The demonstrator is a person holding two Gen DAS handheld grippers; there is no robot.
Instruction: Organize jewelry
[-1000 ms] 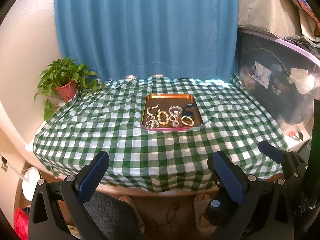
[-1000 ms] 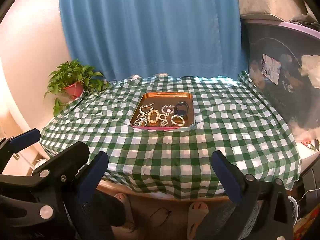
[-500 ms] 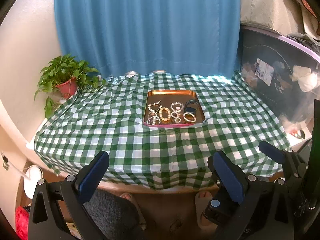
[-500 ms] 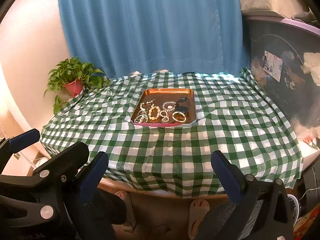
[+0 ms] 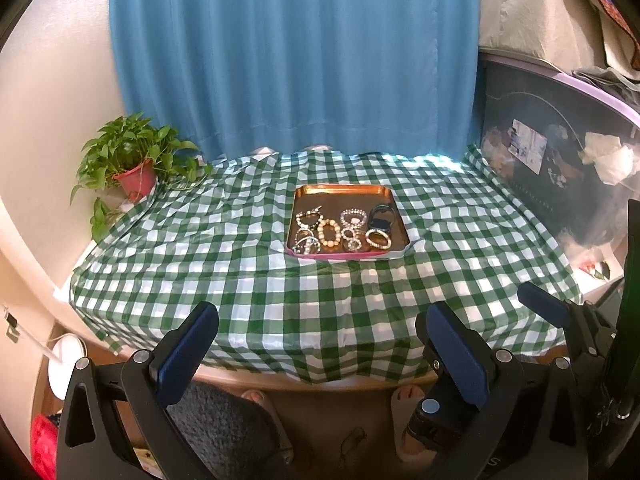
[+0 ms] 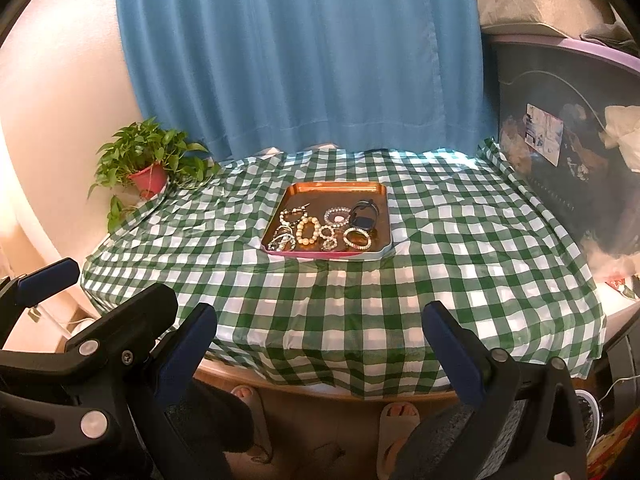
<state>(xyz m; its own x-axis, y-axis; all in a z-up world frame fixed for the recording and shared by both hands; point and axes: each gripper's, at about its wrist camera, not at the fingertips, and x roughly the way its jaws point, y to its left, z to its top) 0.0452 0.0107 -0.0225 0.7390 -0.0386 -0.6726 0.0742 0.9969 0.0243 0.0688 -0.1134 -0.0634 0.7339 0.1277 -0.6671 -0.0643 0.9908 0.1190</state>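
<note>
Left gripper (image 5: 316, 344): I hold it short of the table's near edge – jaws released, nothing between them.
Right gripper (image 6: 320, 340): beside the left one, jaws spread wide and empty.
Tray (image 5: 340, 191): copper-coloured, rectangular, near mid-table on the green checked tablecloth (image 5: 240, 280); long axis running away from me.
Jewelry: bracelets bunched in the tray's near half – a cream beaded bracelet (image 5: 329, 233), a dark watch (image 5: 382, 218) on the right.
Writing: I can read none; the sticker (image 6: 544, 135) is too blurred.
Potted plant (image 5: 132, 160): far left corner.
</note>
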